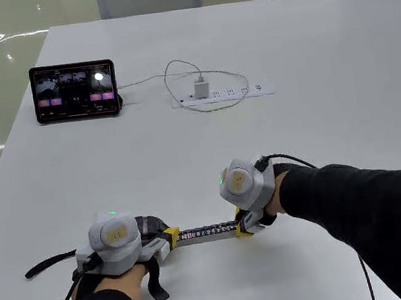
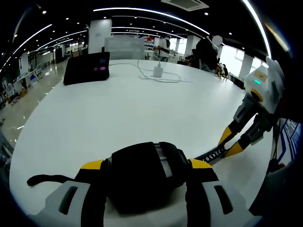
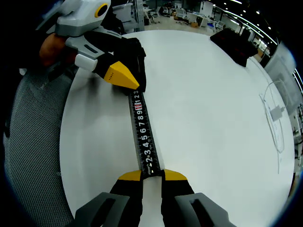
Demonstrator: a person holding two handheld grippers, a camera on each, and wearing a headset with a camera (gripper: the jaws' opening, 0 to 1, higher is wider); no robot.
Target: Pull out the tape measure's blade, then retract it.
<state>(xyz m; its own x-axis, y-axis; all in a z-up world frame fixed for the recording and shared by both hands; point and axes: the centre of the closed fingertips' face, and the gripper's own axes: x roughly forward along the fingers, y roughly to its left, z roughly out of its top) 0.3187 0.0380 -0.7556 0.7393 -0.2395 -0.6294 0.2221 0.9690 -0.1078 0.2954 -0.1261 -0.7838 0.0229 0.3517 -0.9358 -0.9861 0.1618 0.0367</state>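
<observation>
— Two sets of jaws were on the one tape measure [image 1: 151,228] there! The left gripper [image 2: 147,164] had its yellow-tipped jaws spread wide around the black case [image 2: 142,182], one tip against each side of it.

— And the right gripper [image 3: 152,176]?

— Its jaws were almost together, pinching the free end of the blade [image 3: 142,127] between the yellow tips.

— How was the blade lying?

— It was part-way out, running straight and flat over the white table [image 1: 308,72] from the case to the right gripper's tips. The whole thing sat near the front edge of the table, with the case on the left and the pinched end on the right.

— Anything to read?

— Plenty, on the blade in the right gripper view. Black digits 2 through 9 climbed away from the tips, then came a red-marked figure after the 9, then 1, 2, 3 just short of the case. I couldn't tell whether the case carried a brand.

— And further back?

— A tablet [image 1: 74,90] stood at the far left with its screen lit, its contents too small to read. Well apart to its right lay a white power strip [image 1: 226,93] with a white charger [image 1: 201,89] plugged into it.
</observation>
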